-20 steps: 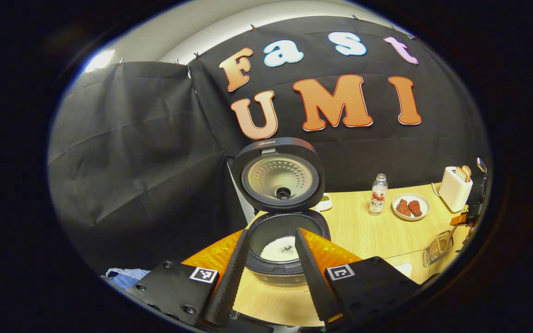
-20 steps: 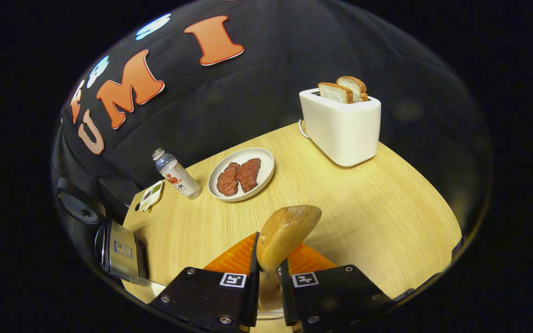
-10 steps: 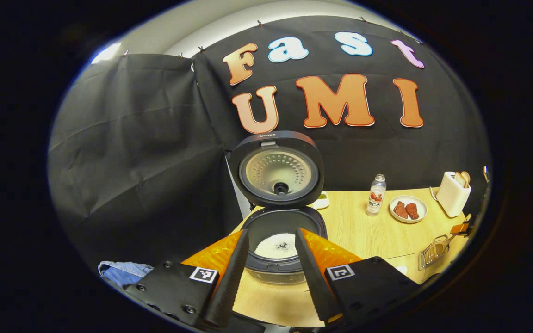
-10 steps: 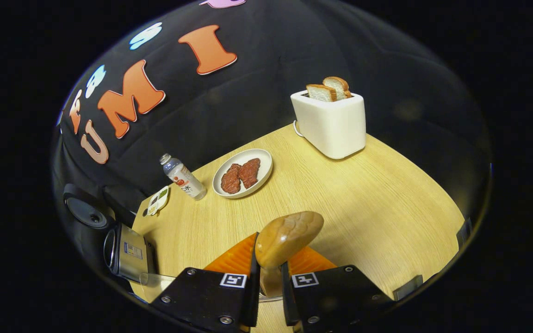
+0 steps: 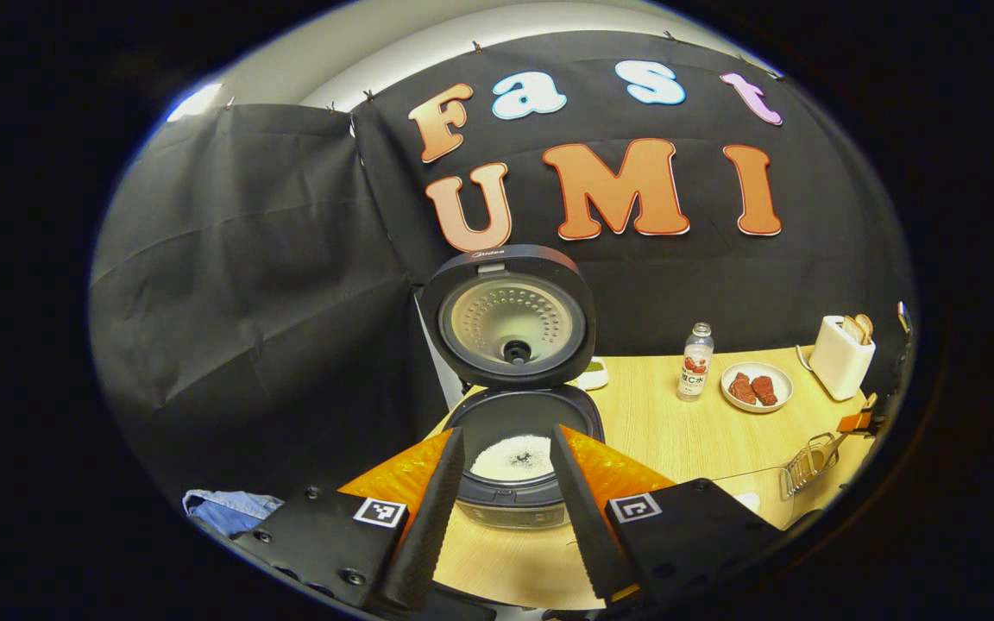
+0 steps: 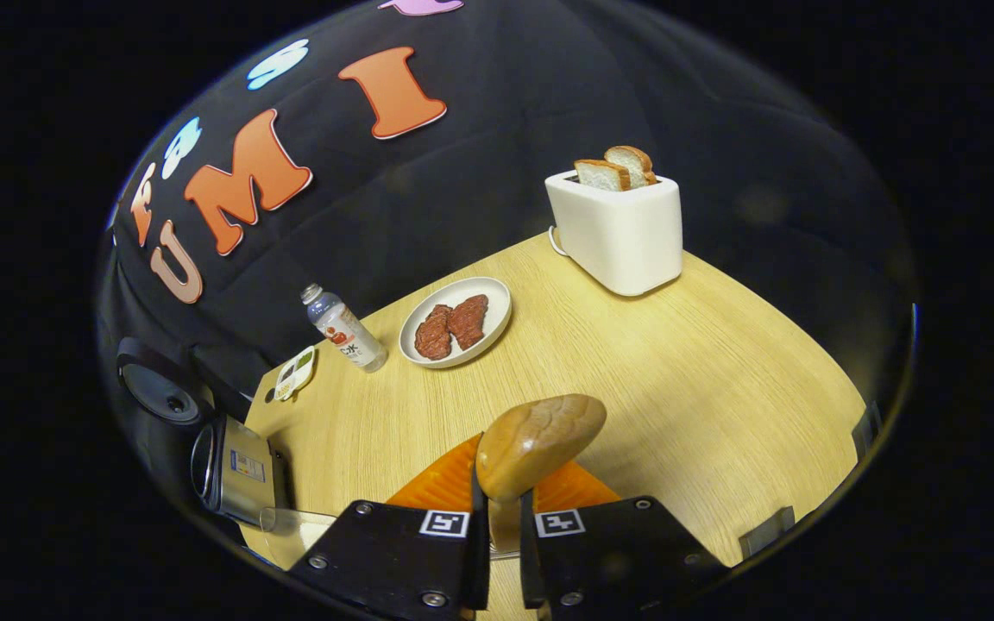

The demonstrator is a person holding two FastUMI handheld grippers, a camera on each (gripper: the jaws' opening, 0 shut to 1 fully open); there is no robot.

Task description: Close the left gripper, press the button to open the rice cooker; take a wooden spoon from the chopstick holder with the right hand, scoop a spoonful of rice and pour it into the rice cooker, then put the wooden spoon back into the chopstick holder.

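Spoon [image 6: 538, 442] is pinched in right claw [image 6: 497, 530]; left claw [image 5: 497, 509] gapes apart.

A light wooden table [image 6: 652, 362] with a rounded edge is seen in both views. Behind the table, the booth is closed by a black cloth wall [image 5: 247, 259], which is creased and hung in two panels. Above the cloth, a pale wall or ceiling [image 5: 428, 26] is seen, with a bright patch of light [image 5: 191, 102] at its left. Below the table's left edge, a blue cloth [image 5: 225, 509] is lying.
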